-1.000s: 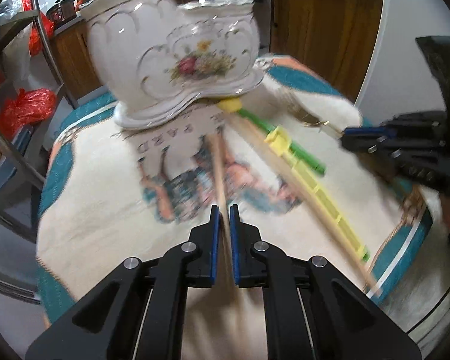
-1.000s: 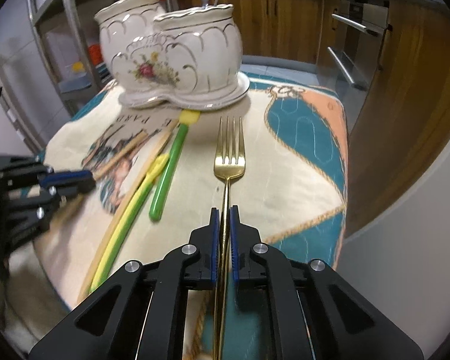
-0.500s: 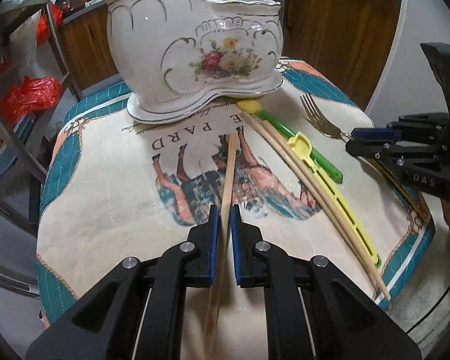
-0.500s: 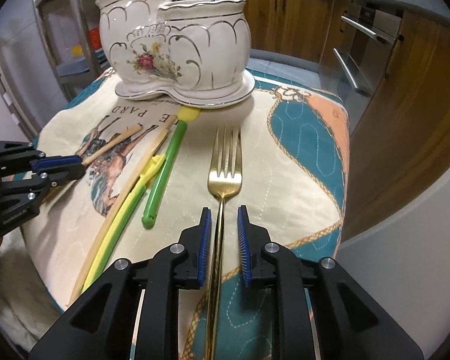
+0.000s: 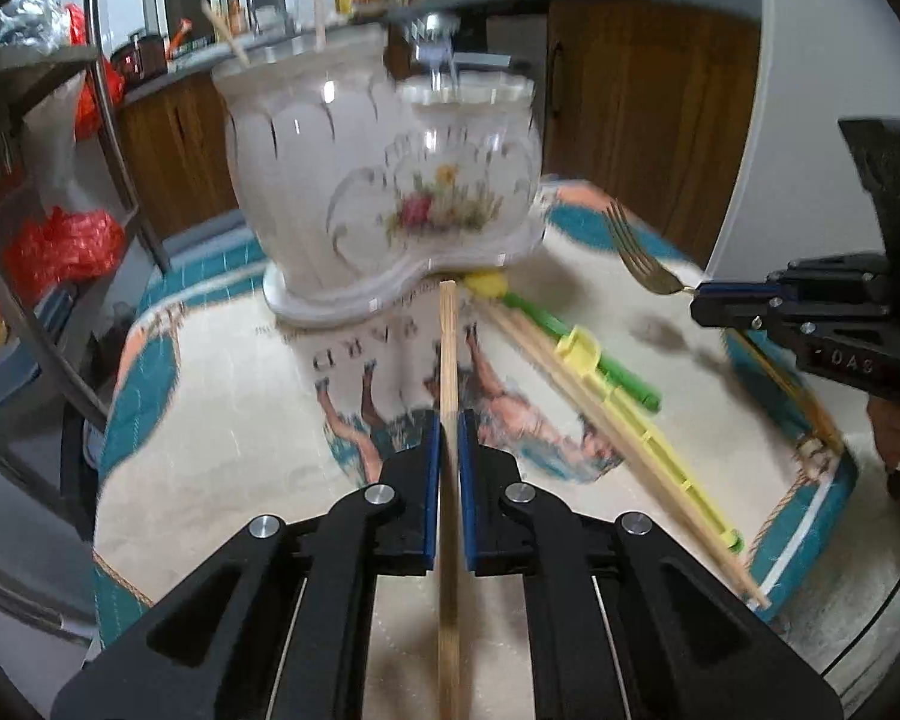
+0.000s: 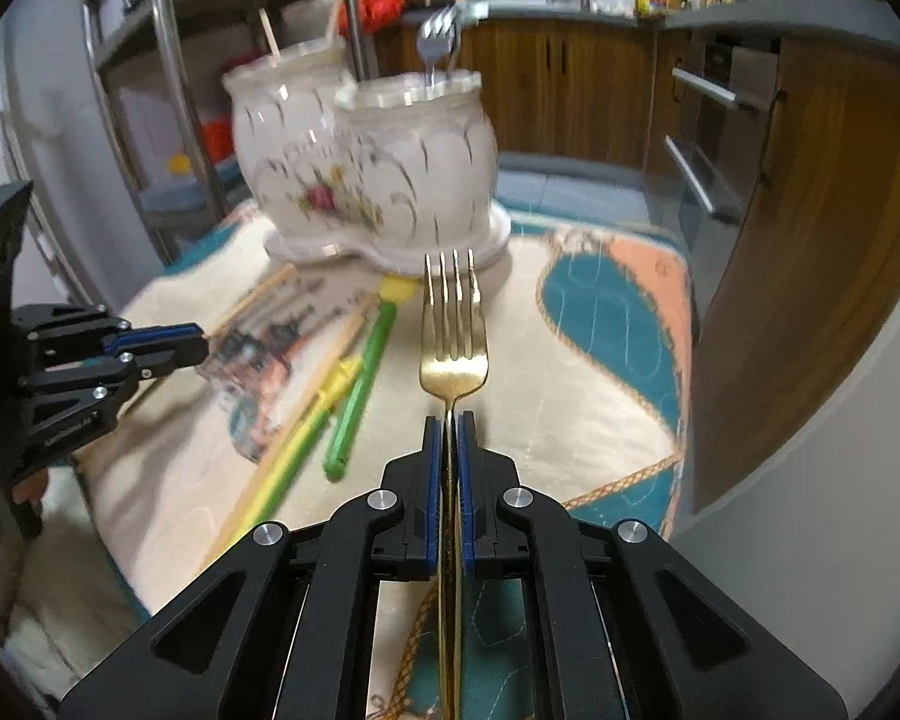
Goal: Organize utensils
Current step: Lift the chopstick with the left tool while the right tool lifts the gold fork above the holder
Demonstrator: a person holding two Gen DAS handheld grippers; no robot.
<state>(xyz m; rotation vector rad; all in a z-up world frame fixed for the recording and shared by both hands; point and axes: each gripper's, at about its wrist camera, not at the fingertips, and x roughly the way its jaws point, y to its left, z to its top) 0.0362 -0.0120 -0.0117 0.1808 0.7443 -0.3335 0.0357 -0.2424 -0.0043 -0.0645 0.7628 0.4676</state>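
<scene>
My left gripper (image 5: pixel 444 420) is shut on a wooden chopstick (image 5: pixel 449 354) and holds it off the cloth, pointing at the white floral ceramic holder (image 5: pixel 384 192). My right gripper (image 6: pixel 449 423) is shut on a gold fork (image 6: pixel 453 330), lifted, tines toward the holder (image 6: pixel 366 174). The holder has two cups: the taller holds chopsticks, the lower a silver fork (image 6: pixel 438 42). On the cloth lie another wooden chopstick (image 5: pixel 618 444), a yellow utensil (image 5: pixel 648 438) and a green one (image 5: pixel 582 348).
The round table wears a printed cloth (image 5: pixel 240 420) with teal border. A metal rack (image 5: pixel 108 138) with red bags stands left. Wooden cabinets (image 6: pixel 810 240) stand behind and to the right of the table.
Both grippers have lifted their utensils off the cloth. The right gripper, open around the fork half a second ago, has shut on it. The left has raised the chopstick toward the holder.
</scene>
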